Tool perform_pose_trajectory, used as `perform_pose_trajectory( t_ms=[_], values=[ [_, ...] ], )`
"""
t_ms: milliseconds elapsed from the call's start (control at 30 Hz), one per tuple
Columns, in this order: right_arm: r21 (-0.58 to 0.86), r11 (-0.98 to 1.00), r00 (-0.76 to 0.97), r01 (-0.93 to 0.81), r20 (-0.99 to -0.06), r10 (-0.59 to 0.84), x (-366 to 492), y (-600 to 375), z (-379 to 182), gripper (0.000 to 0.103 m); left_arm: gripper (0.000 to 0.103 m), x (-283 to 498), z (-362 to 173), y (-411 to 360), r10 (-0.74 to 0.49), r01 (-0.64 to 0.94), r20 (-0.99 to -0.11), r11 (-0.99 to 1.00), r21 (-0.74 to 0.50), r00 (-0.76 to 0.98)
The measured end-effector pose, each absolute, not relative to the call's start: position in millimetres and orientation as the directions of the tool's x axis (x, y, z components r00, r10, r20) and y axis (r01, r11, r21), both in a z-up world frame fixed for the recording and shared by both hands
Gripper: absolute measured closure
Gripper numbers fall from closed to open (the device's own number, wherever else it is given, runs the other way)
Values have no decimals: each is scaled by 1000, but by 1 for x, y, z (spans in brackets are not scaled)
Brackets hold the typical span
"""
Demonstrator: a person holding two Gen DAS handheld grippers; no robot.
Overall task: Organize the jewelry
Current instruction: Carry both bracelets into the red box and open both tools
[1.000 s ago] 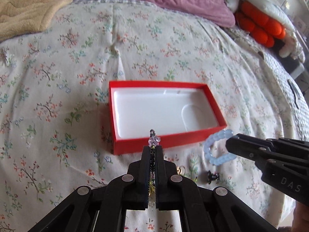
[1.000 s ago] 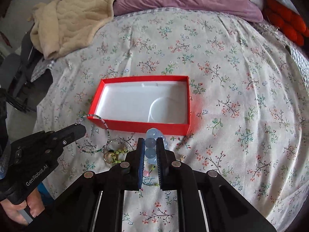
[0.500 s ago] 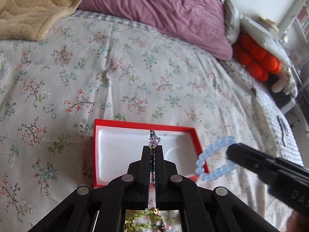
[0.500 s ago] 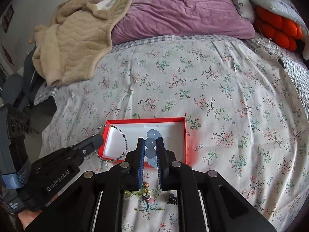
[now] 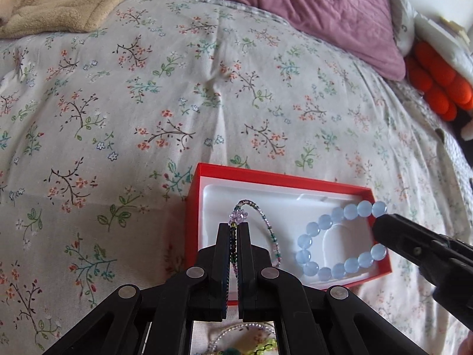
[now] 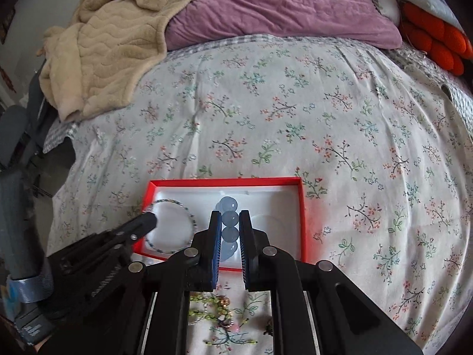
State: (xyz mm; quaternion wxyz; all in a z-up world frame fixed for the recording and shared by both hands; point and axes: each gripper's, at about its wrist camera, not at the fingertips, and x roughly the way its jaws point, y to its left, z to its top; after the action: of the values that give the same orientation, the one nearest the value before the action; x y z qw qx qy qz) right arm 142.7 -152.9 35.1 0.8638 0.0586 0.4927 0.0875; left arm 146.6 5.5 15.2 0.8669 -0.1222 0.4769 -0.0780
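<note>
1. Floral bedsheet [image 5: 207,88] fills my left wrist view. Left gripper [image 5: 233,236], pinched on the thin seed-bead bracelet [image 5: 267,224], now hangs it over the red box [image 5: 280,177]; a second ago it was short of the near wall.
2. Right wrist view: right gripper [image 6: 230,230] clamps the blue bead bracelet [image 6: 229,204], likewise brought over the white insert. Both look ready to release; loose pieces [image 6: 212,310] remain outside.

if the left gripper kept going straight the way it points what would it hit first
Most likely the white liner of the red box. The left gripper, shut on the thin beaded bracelet, aims down into the box's left half; depth is hard to judge.
</note>
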Motion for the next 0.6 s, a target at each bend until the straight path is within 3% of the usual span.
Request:
perform_pose_trajectory(
  t_ms=[333,433,467,567,600],
  values=[
    [134,990,479,-39,-867,137,144,-178,19,90,103,145,14,5,-216,39,-821,972,-230,529],
    [147,988,476,-50,-866,153,141,-180,22,88,95,143,16,1,-205,55,-827,977,-207,524],
    [147,988,472,-53,-868,154,140,-180,23,81,87,142,16,0,-197,56,-831,979,-197,520],
    [147,987,471,-59,-868,157,134,-182,27,57,75,138,18,-2,-215,69,-834,975,-210,509],
    [148,987,473,-62,-866,159,131,-183,29,55,72,136,20,-3,-223,73,-832,974,-216,508]
  ],
)
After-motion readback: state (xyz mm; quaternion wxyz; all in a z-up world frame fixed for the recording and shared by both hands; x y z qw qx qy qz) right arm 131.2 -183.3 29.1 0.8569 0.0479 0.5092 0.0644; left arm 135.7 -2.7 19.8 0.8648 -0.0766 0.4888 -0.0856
